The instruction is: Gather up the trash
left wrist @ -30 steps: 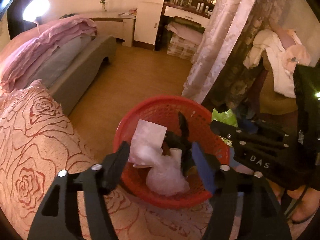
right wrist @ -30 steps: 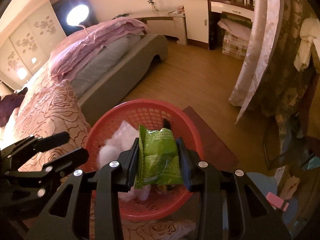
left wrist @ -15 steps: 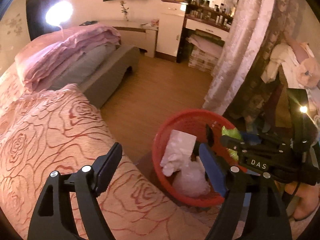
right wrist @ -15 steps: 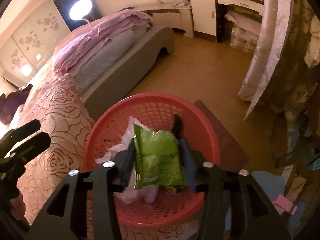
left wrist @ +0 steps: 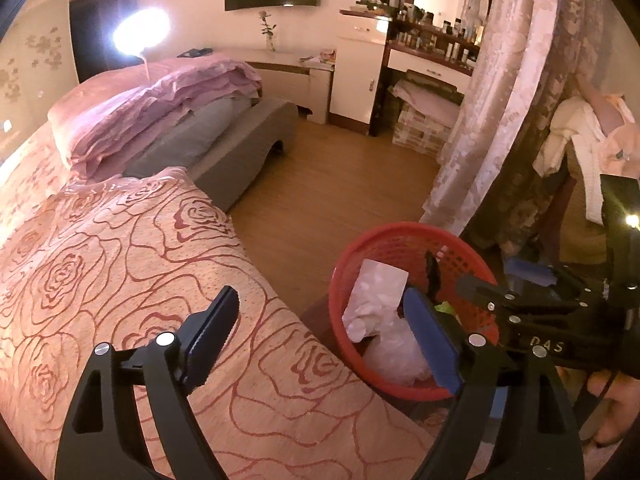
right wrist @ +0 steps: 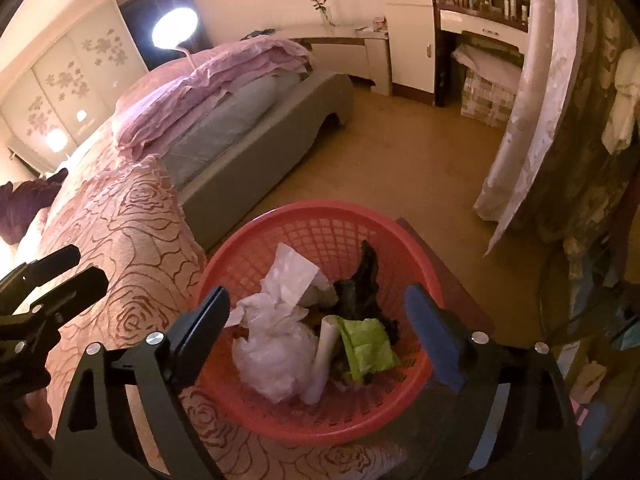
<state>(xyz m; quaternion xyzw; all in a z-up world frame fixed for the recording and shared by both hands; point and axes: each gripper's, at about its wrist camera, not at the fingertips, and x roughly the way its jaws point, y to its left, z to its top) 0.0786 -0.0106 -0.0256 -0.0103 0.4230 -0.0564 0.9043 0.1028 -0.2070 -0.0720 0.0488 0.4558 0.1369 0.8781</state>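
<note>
Our right gripper [right wrist: 320, 332] hangs over the red basket [right wrist: 384, 236], jaws opening w/ nothing between them; left gripper [left wrist: 328, 340] also opening, empty, over the rose bedspread [left wrist: 120, 248]. Green wrapper [right wrist: 366, 344] lies in the basket beside a white bag [right wrist: 276, 354], long axis running roughly near-to-far, tilted. That drop looks done; we see no other trash left outside.

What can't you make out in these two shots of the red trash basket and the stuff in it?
- Left wrist view: the red basket's near side and most of the green wrapper are hidden behind the left gripper's blue pad.
- Right wrist view: the basket's floor is buried under the clear plastic bag and the wrapper.
- Right wrist view: the dark scrap is too dim to identify.
</note>
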